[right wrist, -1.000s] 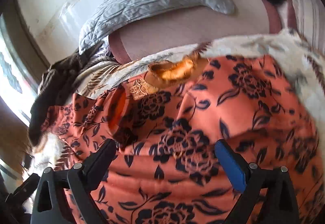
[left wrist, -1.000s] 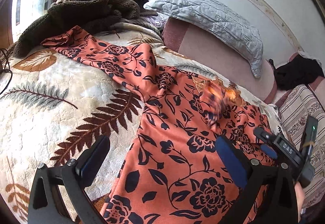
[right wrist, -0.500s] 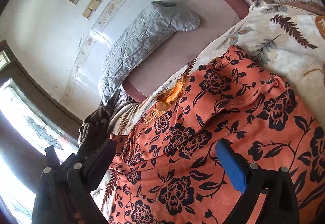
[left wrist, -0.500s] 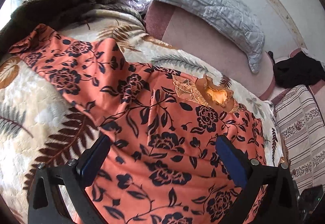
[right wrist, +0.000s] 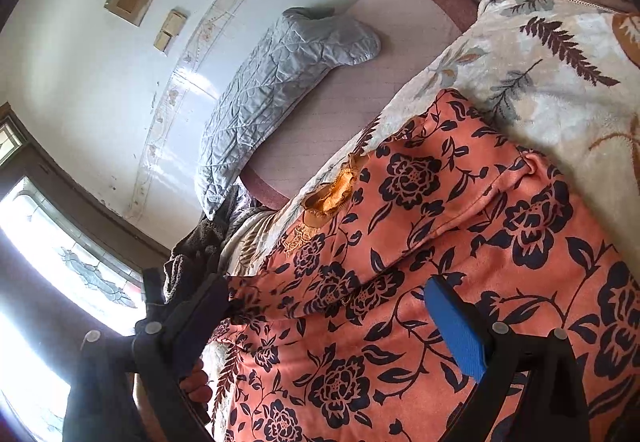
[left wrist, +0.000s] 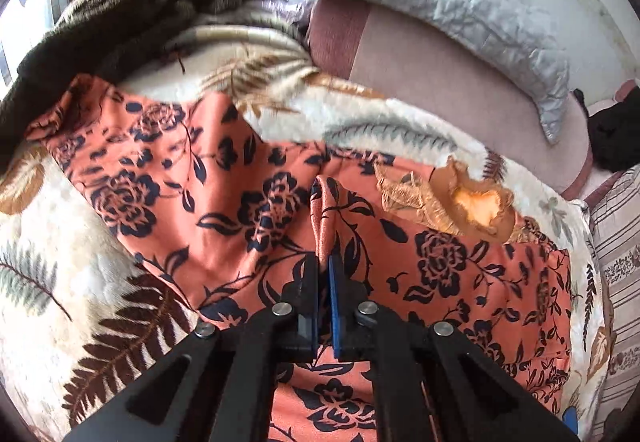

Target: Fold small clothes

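Since the earlier frame the left tool (left wrist: 323, 262) has been closed, pinching a ridge of the orange black-flowered garment (left wrist: 460, 274) spread on the leaf-patterned blanket (left wrist: 48, 242). Right tool (right wrist: 332, 306) wide open above garment, nothing held.

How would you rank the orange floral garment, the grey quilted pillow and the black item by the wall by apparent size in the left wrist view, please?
1. orange floral garment
2. grey quilted pillow
3. black item, partly cut off at the edge, so unsure
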A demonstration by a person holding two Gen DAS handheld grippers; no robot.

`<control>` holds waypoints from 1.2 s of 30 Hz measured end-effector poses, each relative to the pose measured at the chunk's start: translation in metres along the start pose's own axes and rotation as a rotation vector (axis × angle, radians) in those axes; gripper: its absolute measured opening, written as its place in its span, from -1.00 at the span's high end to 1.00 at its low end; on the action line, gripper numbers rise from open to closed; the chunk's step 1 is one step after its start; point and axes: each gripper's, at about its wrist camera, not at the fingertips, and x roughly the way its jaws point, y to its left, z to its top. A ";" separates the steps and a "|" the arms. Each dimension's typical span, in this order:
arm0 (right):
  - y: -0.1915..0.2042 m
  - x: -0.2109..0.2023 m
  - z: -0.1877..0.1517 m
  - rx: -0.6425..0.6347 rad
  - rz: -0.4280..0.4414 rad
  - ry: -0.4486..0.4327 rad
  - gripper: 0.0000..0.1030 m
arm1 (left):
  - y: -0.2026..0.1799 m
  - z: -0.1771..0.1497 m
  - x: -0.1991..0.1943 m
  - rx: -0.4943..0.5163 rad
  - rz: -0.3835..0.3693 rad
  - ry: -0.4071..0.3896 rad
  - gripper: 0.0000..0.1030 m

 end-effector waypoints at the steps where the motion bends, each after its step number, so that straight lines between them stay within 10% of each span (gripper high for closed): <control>1: -0.002 0.000 0.000 0.005 -0.003 -0.001 -0.93 | 0.001 -0.006 -0.002 0.008 0.009 -0.011 0.91; 5: -0.012 0.001 0.003 0.034 -0.015 0.011 -0.93 | 0.008 -0.028 0.050 0.072 0.137 0.157 0.83; 14: -0.023 -0.009 0.026 0.085 -0.004 0.051 -0.94 | 0.015 -0.033 -0.013 0.076 0.021 -0.071 -0.28; 26: -0.109 0.135 0.158 0.242 -0.083 0.227 -0.93 | 0.018 -0.054 0.028 0.091 -0.029 0.028 -0.30; 30: -0.119 0.130 0.191 0.263 -0.151 0.096 -0.95 | 0.021 -0.052 0.029 0.094 -0.051 0.031 -0.30; 34: -0.099 0.147 0.197 0.201 -0.041 0.139 -0.95 | 0.020 -0.051 0.032 0.088 -0.059 0.023 -0.37; 36: -0.101 0.157 0.194 0.147 -0.233 0.156 -0.93 | 0.019 -0.052 0.031 0.091 -0.065 0.014 -0.39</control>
